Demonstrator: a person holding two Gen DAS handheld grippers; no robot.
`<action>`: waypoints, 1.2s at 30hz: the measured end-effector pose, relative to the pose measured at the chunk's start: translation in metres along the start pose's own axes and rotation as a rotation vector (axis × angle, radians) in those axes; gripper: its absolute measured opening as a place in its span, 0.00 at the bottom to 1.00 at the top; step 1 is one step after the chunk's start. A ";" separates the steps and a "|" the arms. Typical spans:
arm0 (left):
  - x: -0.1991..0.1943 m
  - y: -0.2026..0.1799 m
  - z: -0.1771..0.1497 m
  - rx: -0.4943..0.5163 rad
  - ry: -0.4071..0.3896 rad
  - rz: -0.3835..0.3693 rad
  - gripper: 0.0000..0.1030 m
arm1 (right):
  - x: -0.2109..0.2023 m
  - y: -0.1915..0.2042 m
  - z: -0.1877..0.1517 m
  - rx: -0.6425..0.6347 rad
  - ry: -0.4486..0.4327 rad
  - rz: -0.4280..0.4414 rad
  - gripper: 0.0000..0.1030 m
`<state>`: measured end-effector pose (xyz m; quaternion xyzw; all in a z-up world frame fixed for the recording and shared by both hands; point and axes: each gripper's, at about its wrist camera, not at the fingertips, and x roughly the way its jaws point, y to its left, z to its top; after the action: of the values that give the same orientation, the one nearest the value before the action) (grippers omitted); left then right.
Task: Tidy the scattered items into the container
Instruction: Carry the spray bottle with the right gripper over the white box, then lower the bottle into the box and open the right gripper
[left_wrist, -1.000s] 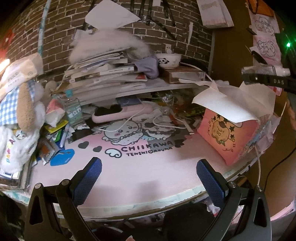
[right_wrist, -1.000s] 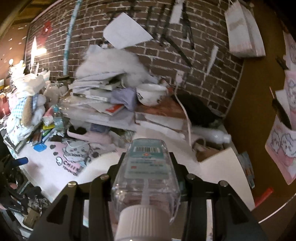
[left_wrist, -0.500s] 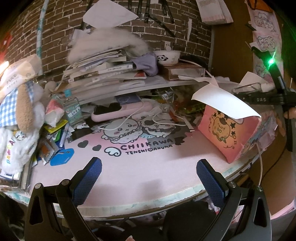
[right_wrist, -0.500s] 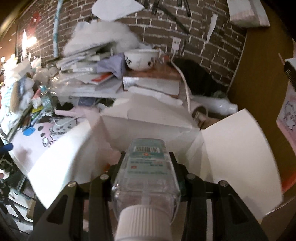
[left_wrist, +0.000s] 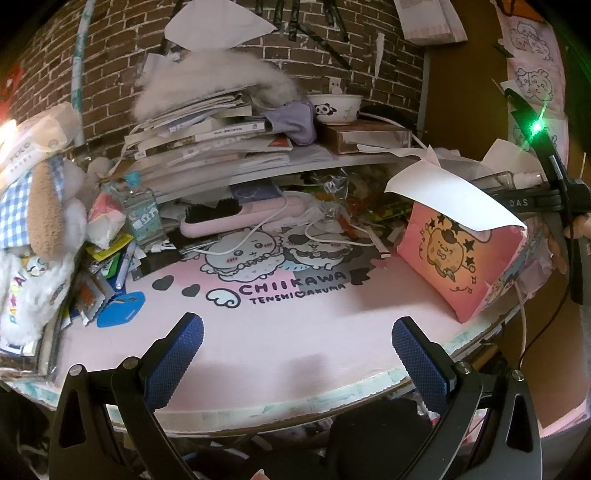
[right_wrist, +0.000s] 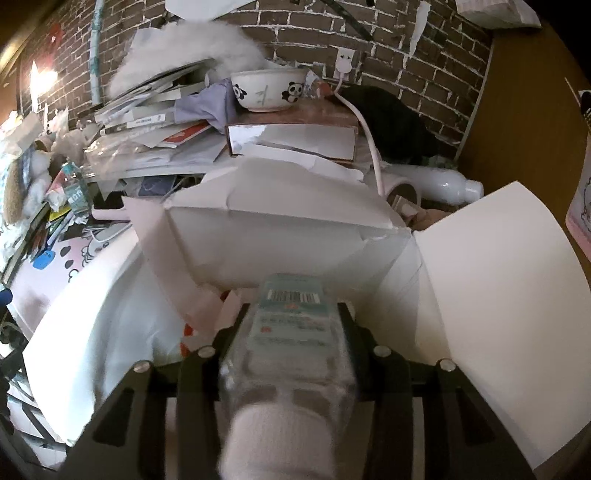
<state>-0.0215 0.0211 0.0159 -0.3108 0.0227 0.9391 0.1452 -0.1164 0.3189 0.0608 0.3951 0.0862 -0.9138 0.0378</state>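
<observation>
Clear bottle over the open pink box

The right hand-held gripper (right_wrist: 291, 332) has the clear bottle (right_wrist: 290, 332) (white cap toward the camera, barcode label at the far end) between its fingers, above the open mouth of the pink box (left_wrist: 454, 258); its jaws have just been opening, the bottle is blurred, and whether the pads still press on it I cannot tell. The box's white flaps (right_wrist: 480, 295) fold outward around the opening. The box stands at the right edge of the worktop (left_wrist: 277, 339), on the pink cartoon-printed mat. The left hand-held gripper (left_wrist: 295, 343) hovers over the mat's bare front with its blue-padded fingers (left_wrist: 177, 354) spread wide and nothing between them.
</observation>
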 end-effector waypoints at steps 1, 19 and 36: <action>0.000 0.000 0.000 0.000 0.000 0.000 0.99 | -0.001 0.000 -0.001 -0.001 -0.001 0.005 0.45; 0.000 0.000 0.000 0.000 -0.001 -0.002 0.99 | -0.038 -0.002 0.002 0.065 -0.094 0.035 0.81; -0.005 -0.002 0.002 0.005 -0.016 0.007 0.99 | -0.068 0.034 -0.008 0.071 -0.101 0.099 0.81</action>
<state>-0.0180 0.0221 0.0206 -0.3031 0.0248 0.9419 0.1428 -0.0593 0.2874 0.1009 0.3534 0.0324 -0.9321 0.0732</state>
